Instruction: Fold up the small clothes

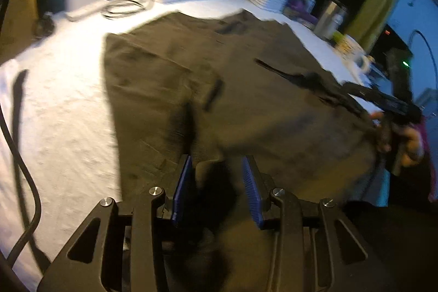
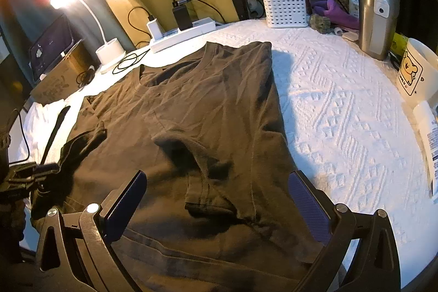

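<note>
- Lying flat on the white textured cloth (image 2: 342, 111) was a dark tee (image 2: 197, 111), collar at the far end near the power strip (image 2: 183, 34), hem at the near edge under both grippers.
- The tee's right side looked already folded in, with a sleeve doubled over near the middle and a straight edge running down the right.
- The right gripper (image 2: 217, 196) hung over the near hem with its jaws spread wide, blue pads on either side of a rumpled fold, nothing pinched.
- The left gripper (image 1: 217, 185) was only partly apart, with a dark bunch of tee sitting between the pads. That view was pretty blurry, so I couldn't tell if the pads actually pressed on the fabric.
- In the right wrist view the left gripper showed at the far left edge with a flap of the tee's left side lifted up toward it.
- A hand (image 1: 408, 144) held the right gripper's handle at the right edge of the left view.
- Around the far side: a lit desk lamp (image 2: 109, 51), a white basket (image 2: 283, 4), a steel tumbler (image 2: 377, 15) and a cartoon mug (image 2: 418, 70) on the right.
</note>
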Tool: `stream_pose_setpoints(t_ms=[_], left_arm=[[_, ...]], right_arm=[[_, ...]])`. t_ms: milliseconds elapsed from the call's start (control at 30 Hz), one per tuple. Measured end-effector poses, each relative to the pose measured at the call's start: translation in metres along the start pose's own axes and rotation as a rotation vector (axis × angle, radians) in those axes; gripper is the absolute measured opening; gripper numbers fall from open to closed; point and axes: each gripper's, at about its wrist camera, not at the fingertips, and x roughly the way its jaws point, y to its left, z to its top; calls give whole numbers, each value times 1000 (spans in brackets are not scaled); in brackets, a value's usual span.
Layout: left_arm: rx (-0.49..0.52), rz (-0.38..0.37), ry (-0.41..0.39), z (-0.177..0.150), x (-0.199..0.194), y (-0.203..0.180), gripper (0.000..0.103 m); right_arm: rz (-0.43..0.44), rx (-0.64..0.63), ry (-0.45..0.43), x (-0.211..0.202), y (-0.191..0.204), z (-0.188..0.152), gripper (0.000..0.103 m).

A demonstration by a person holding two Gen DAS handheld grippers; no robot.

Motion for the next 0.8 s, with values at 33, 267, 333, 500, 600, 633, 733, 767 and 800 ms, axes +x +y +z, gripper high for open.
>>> stream_pose_setpoints(t_ms=[33,267,333,500,600,633,733,767,800], left_arm=[[19,-21,11,-1,0,-7,37],[46,83,-54,17,-19,-6,41],[24,151,-63,25,-16,7,52],[-4,163,-39,42,8,29,55],[3,96,3,44,20,26,55],[11,61,18,43,24,21,55],[55,4,82,34,35,2,55],[73,-11,99,30,39,-8,55],[90,-9,104,28,40,-15,55]], right_arm=[[-1,3,0,0,-1,-1,103],[-8,21,-9,-3,-10,-2,103],[-7,21,-9,-3,-12,-2,103],[-9,33,-6,-2,-17,-1,103],[-12,43,-9,-2,-21,-1,103],[-13,48,-10,-3,-23,-2,103],[-14,58,-8,-2,-26,-3,103],[-15,60,-6,-1,-27,-4,103],[-14,60,-7,-1,-27,-4,103]])
